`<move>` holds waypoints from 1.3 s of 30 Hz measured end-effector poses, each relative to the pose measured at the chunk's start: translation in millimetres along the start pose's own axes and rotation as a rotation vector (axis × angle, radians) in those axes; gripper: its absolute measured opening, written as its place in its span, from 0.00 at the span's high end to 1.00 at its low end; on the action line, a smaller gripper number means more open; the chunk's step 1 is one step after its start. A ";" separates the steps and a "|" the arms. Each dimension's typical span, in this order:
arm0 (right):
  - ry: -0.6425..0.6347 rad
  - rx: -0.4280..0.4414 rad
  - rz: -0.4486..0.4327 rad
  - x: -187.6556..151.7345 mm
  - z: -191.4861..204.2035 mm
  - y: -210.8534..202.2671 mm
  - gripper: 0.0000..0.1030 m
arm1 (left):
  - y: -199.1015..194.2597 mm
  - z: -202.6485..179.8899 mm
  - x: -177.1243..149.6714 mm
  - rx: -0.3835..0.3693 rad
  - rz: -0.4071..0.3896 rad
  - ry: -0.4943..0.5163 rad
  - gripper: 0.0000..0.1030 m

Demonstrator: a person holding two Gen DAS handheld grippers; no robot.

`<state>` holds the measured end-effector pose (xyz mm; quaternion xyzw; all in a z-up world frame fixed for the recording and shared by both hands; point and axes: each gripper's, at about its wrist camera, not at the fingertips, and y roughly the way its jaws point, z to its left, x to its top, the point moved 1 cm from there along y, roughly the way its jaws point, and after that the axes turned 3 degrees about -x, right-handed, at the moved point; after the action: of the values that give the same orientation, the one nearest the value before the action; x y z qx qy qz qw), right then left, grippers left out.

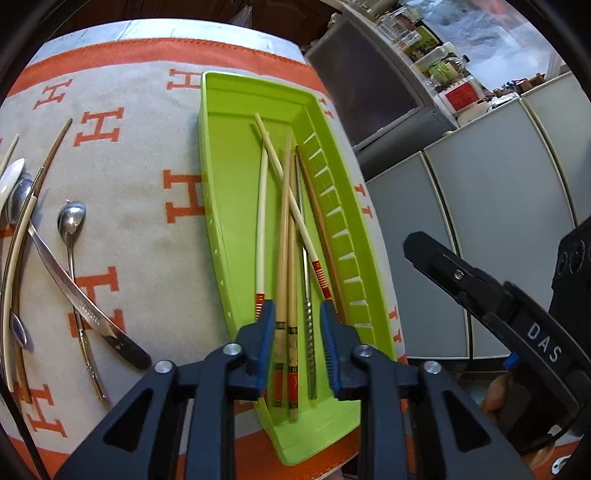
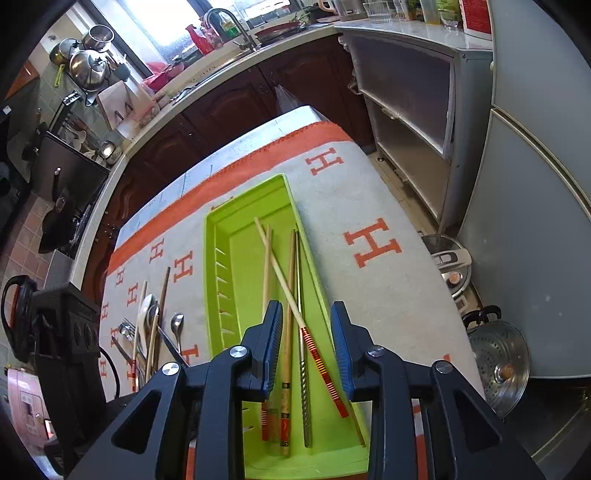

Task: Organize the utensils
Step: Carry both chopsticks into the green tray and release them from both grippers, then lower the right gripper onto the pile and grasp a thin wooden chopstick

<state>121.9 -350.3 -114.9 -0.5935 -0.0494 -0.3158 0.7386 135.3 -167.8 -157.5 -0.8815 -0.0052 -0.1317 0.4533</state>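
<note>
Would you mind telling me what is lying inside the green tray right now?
Inside the green tray lie only chopsticks, several crossing each other, including one metal chopstick. The near ends of some hide behind the gripper fingers, so an exact count is uncertain.

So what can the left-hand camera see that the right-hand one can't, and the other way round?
Only the left wrist view shows the right gripper from outside, at the right edge, and a table knife lying across the cloth.

Only the right wrist view shows the kitchen sink tap, the stacked steel pots and a perforated steamer on the floor.

Both show the green tray holding chopsticks, the orange-lettered cloth, loose spoons left of the tray, and open blue-padded jaws over the tray.
</note>
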 end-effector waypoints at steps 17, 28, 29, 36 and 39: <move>-0.070 0.021 0.021 -23.3 30.6 -3.6 0.73 | -83.4 22.5 -31.4 0.204 -0.178 0.059 0.38; -0.168 0.020 0.047 -53.7 75.7 -8.2 0.73 | -122.0 51.9 -52.6 0.302 -0.285 0.059 0.31; -0.176 0.020 0.048 -55.8 79.7 -8.5 0.73 | -123.8 54.0 -54.0 0.304 -0.289 0.059 0.31; -0.235 0.023 0.065 -69.0 111.9 -5.7 0.73 | -138.2 71.1 -64.7 0.346 -0.320 0.063 0.29; -0.259 0.026 0.079 -72.3 123.7 -1.4 0.73 | -143.9 81.5 -67.9 0.364 -0.330 0.051 0.29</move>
<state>101.0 -208.6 -110.1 -0.6212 -0.1252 -0.2064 0.7455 69.8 -10.3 -103.9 -0.7689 -0.1614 -0.2232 0.5770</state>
